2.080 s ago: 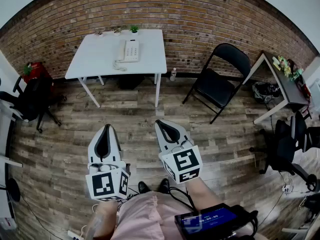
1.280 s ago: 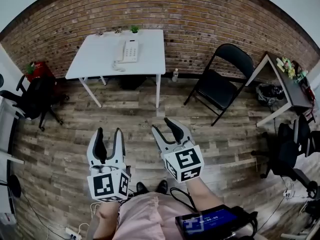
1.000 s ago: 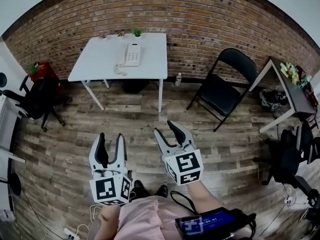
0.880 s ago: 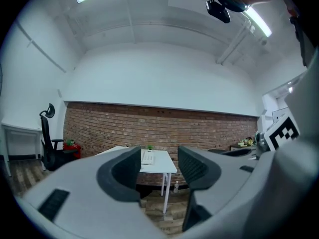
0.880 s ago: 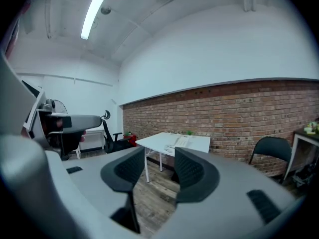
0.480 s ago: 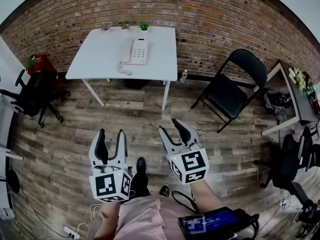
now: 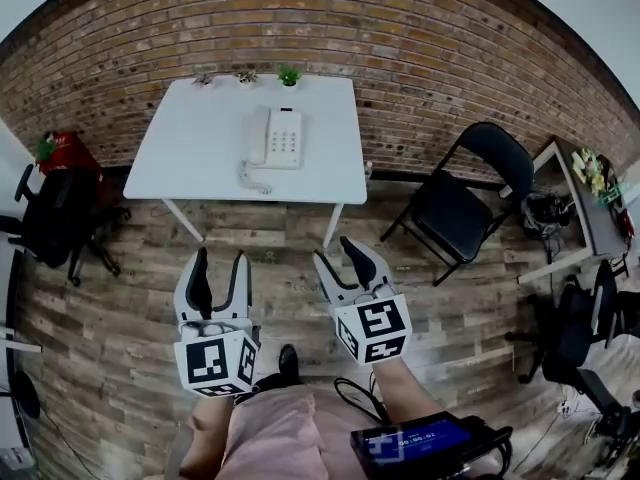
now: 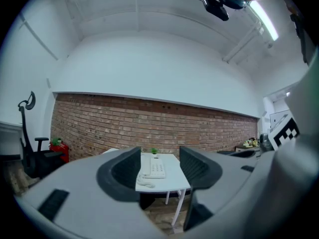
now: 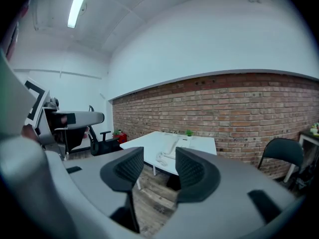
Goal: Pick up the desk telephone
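Note:
A white desk telephone (image 7: 279, 138) with a coiled cord lies on the white table (image 7: 190, 153) against the brick wall. It also shows far ahead between the jaws in the left gripper view, telephone (image 8: 156, 167), and in the right gripper view, telephone (image 9: 173, 146). Over the wooden floor, well short of the table, my left gripper (image 7: 218, 266) stands open with nothing between its fingers. My right gripper (image 7: 342, 251) beside it is open and empty too.
Small potted plants (image 7: 288, 74) line the table's far edge. A black folding chair (image 7: 460, 198) stands right of the table, black office chairs (image 7: 55, 218) to the left. A side desk (image 7: 580, 193) with clutter is at the far right. Wooden floor lies between me and the table.
Both grippers, shut at first, opened and have been carried toward the table; the table and telephone now appear larger and closer in the head view.

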Motion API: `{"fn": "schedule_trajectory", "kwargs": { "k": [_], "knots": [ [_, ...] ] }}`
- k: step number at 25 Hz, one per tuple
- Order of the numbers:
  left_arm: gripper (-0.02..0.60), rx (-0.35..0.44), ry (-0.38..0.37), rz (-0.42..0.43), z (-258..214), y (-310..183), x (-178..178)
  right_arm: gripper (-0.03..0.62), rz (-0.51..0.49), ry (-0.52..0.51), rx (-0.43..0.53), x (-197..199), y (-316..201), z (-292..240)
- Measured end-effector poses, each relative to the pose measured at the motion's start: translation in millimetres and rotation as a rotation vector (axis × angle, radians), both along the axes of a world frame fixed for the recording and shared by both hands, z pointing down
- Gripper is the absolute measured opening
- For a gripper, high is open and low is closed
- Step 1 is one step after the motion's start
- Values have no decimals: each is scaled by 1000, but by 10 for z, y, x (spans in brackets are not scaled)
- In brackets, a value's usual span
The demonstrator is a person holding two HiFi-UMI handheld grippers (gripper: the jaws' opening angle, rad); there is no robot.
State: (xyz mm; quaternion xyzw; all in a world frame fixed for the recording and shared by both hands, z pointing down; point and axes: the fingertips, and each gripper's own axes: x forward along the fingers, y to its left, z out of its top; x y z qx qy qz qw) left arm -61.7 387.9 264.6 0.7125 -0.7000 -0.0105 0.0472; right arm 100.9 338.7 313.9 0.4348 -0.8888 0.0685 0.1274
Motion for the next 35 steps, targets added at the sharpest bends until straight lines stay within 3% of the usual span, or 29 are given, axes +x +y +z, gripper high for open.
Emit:
{"fn": "schedule_trajectory", "kwargs": {
  "k": [9,22,35],
  "knots": [
    [250,13,1,57,-23,-574,-321,202,49,-4,37,-314,-510,-122],
    [250,-71,-8,122,383,-1133,-250,202,79,10,-23,-318,-1017,203],
    [252,-159,-13,135,747,-2221,-212,202,68,-7,-101,-292,-2094,575]
  ]
}}
